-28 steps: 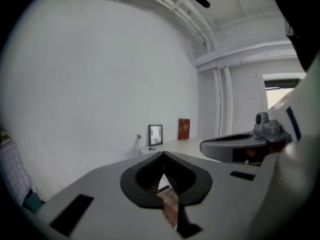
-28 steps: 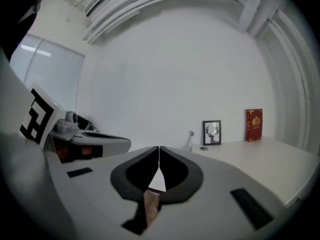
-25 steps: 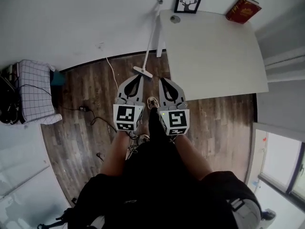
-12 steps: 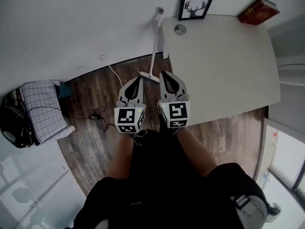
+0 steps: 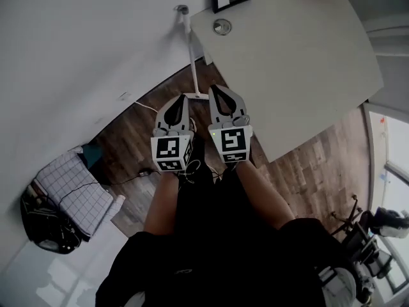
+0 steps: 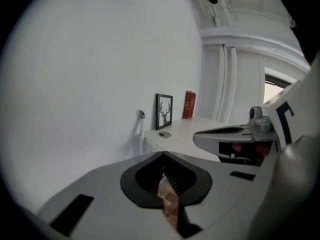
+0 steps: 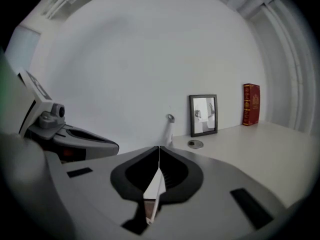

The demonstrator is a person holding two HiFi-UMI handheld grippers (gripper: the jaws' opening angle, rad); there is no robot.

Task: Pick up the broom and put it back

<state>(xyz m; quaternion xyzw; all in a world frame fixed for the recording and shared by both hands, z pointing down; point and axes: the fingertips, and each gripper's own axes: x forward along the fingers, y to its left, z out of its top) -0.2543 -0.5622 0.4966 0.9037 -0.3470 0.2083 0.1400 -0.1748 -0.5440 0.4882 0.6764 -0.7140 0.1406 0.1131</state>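
Left gripper (image 5: 181,98) and right gripper (image 5: 215,89) were both closed tip to tip, empty; neither touched the broom (image 5: 192,56) ahead.

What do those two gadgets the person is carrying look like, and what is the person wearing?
The left gripper and right gripper are pale grey pincers tapering to a point, with black lining round a leaf-shaped hollow between the jaws. Behind each sits a white cube printed with black square markers; the right one shows a small green light. The person wears black clothing.
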